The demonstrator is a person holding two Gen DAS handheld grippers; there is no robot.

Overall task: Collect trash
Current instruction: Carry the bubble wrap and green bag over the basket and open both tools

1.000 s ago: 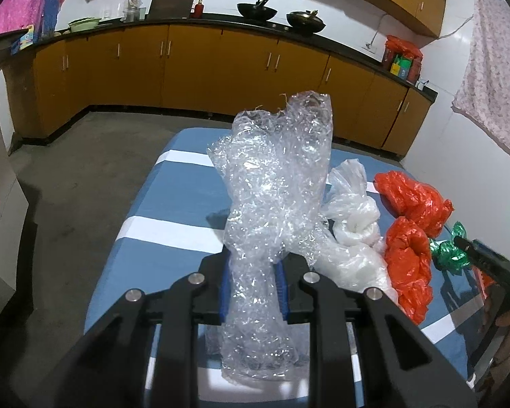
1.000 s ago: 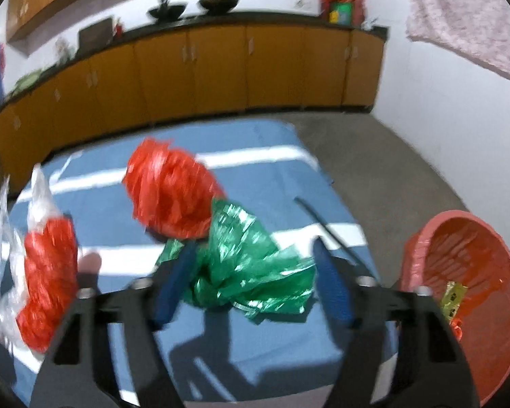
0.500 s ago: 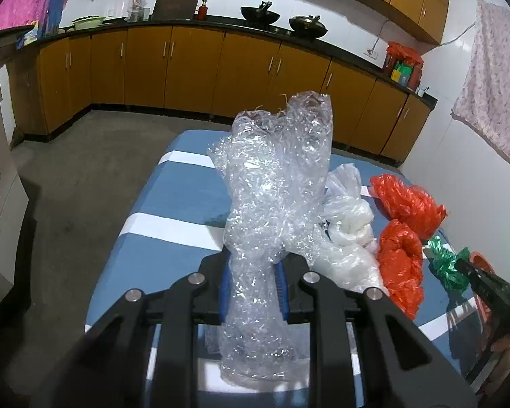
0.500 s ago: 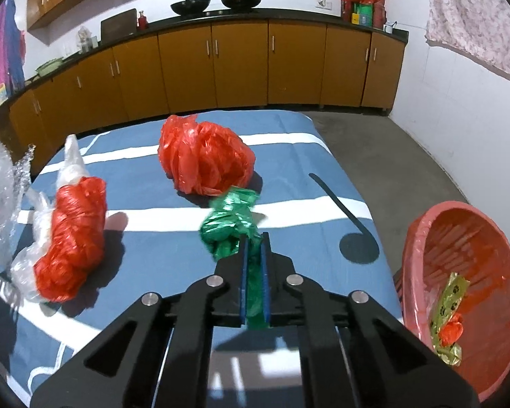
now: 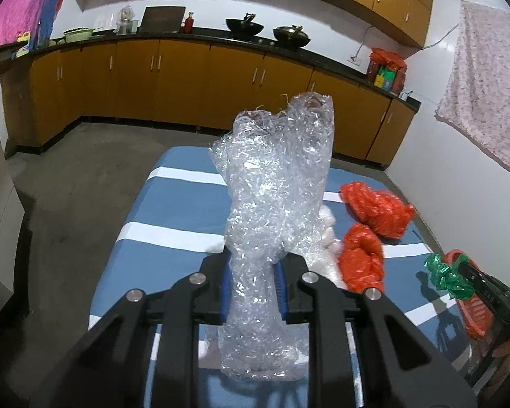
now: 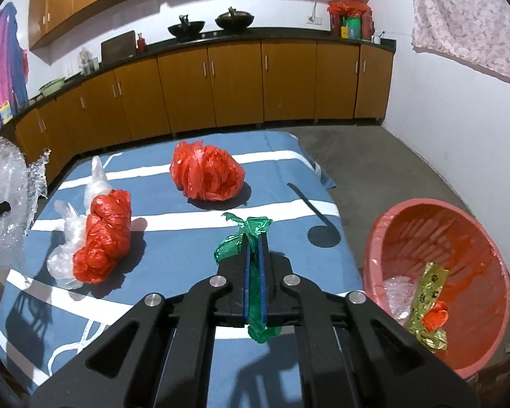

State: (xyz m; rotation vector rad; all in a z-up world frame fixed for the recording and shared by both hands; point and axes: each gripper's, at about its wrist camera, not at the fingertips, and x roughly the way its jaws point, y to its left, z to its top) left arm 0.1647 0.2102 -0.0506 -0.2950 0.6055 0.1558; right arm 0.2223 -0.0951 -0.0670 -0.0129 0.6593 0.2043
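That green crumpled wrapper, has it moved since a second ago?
Yes. The green wrapper lay on the blue striped cloth between open jaws; now the right gripper pinches it, lifted off the cloth, nearer the red basin.

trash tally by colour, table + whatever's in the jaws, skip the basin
Red bags: 2, near and far
Green wrapper: 1, in right gripper
Clear bubble wrap: 1, in left gripper
White-clear bag: 1, under the near red bag
Total: 5
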